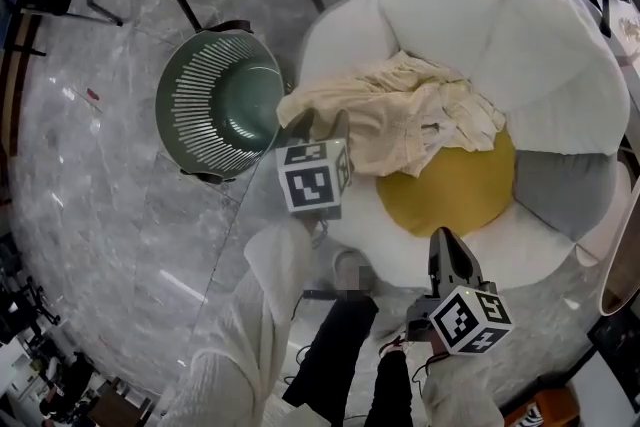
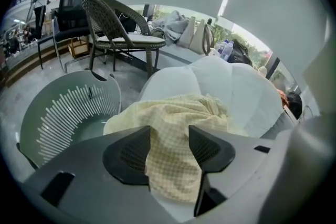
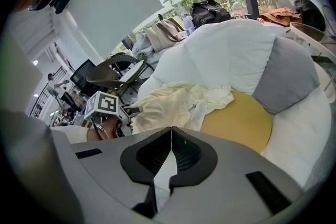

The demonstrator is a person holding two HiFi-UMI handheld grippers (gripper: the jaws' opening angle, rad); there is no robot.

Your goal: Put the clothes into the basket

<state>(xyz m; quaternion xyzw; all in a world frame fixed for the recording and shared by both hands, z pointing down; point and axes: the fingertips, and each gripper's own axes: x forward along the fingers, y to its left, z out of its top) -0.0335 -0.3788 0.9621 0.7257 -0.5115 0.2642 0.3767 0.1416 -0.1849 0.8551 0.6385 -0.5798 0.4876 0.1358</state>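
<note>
Grey marble floor [image 1: 100, 195] carries a green slatted plastic basket [image 1: 190, 130] beside a white petal-shaped seat [image 1: 480, 25]. On that seat, a pale-yellow checked garment [image 1: 400, 115] lies between the left gripper's [image 2: 169, 138] wide jaws, ready for pinching.

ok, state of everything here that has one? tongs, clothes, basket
left tongs: open, edge of the cream garment between the jaws, not clamped.
right tongs: shut, empty.
cream garment: crumpled on the white chair, partly over the yellow cushion, not in the basket.
basket: upright on the floor beside the chair, nothing visible inside.
</note>
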